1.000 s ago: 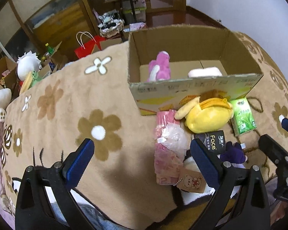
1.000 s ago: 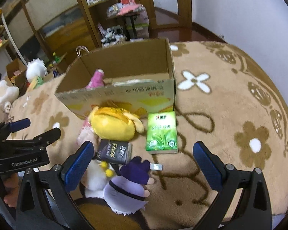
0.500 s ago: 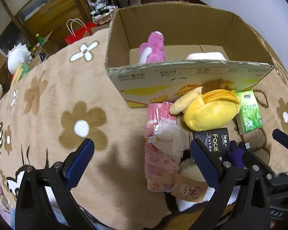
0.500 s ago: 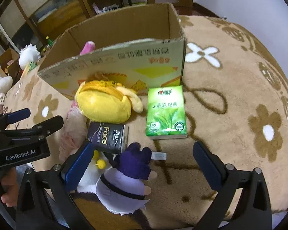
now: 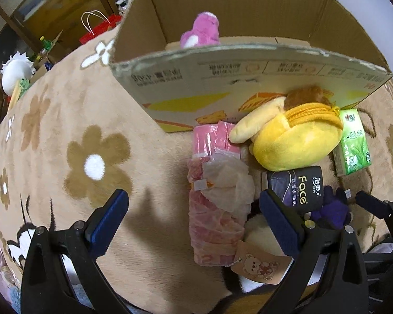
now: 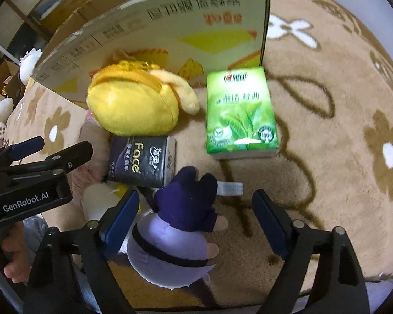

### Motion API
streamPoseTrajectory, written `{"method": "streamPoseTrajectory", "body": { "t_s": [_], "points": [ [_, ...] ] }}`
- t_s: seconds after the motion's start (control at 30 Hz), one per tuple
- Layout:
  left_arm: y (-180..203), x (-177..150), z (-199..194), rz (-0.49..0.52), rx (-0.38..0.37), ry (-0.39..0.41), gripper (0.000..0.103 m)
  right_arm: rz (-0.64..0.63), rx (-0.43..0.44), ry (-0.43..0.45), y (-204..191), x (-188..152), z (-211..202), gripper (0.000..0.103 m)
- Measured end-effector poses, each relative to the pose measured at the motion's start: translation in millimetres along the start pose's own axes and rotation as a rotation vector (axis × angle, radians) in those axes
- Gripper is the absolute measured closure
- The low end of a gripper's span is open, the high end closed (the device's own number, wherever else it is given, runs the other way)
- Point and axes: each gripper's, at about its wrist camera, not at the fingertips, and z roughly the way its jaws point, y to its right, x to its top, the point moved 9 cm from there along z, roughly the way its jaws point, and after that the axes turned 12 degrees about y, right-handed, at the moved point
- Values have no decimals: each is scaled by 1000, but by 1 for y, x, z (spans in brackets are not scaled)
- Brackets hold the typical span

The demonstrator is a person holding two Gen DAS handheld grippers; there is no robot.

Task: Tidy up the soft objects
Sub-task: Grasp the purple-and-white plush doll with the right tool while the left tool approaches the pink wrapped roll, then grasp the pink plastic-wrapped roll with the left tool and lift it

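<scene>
An open cardboard box [image 5: 249, 83] stands on the flowered blanket with a pink plush [image 5: 201, 30] inside. In front of it lie a yellow plush [image 5: 293, 138], a pink plastic-wrapped pack [image 5: 214, 209], a black "Face" tissue pack [image 5: 296, 185] and a green tissue pack [image 5: 353, 141]. My left gripper [image 5: 194, 222] is open, low over the pink pack. My right gripper [image 6: 196, 217] is open around a purple plush [image 6: 180, 225]. The yellow plush [image 6: 133, 104], black pack [image 6: 141, 161] and green pack [image 6: 241, 112] lie beyond it.
The brown flowered blanket [image 5: 65, 136] covers the surface. A white plush with a paper tag [image 5: 259, 261] lies under the pile. A red bag [image 5: 97, 28], a white toy [image 5: 15, 68] and shelves stand beyond the far left edge.
Both grippers have moved forward and down toward the pile. The right gripper now straddles the purple plush; the left sits over the pink pack. Both stay open.
</scene>
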Motion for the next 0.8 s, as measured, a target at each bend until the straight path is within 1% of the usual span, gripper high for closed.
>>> {"method": "streamPoseTrajectory", "body": {
  "t_s": [0.03,0.17,0.2,0.3,0.37,0.43,0.47,0.5,0.53,0.6,0.63,0.67,0.7,0.73,0.8],
  "points": [
    [1,-1,3,4,0,-8,4,4,4,-10,0,-2,2,16],
    [4,-5,14,24,7,-34,4,5,11,-36,-2,-8,6,17],
    [5,-6,16,29,15,-38,4,1,5,-44,-2,-10,8,22],
    [4,-10,26,47,44,-55,4,0,4,-52,-7,-12,11,27],
    [2,-12,32,48,57,-66,4,0,14,-54,-11,-12,12,36],
    [1,-15,37,40,59,-80,4,-6,18,-56,-15,-13,13,38],
    [1,-16,38,35,56,-82,6,-11,19,-54,-16,-13,13,38],
    [1,-16,39,26,45,-87,11,-14,22,-52,-18,-13,13,39],
    [1,-17,39,18,32,-92,13,-13,23,-51,-19,-13,13,40],
    [2,-17,39,2,8,-98,22,-11,23,-41,-20,-12,11,43],
    [3,-18,38,-2,-2,-99,25,-14,19,-36,-24,-12,11,46],
    [3,-19,37,-4,-12,-100,30,-21,11,-26,-23,-11,10,49],
    [3,-20,37,-4,-18,-100,34,-32,-2,-10,-22,-8,8,57],
    [3,-21,36,-3,-22,-100,36,-39,-6,0,-22,-6,6,59],
    [4,-21,34,2,-19,-99,48,-37,2,5,-23,-5,5,61]
  ]
}}
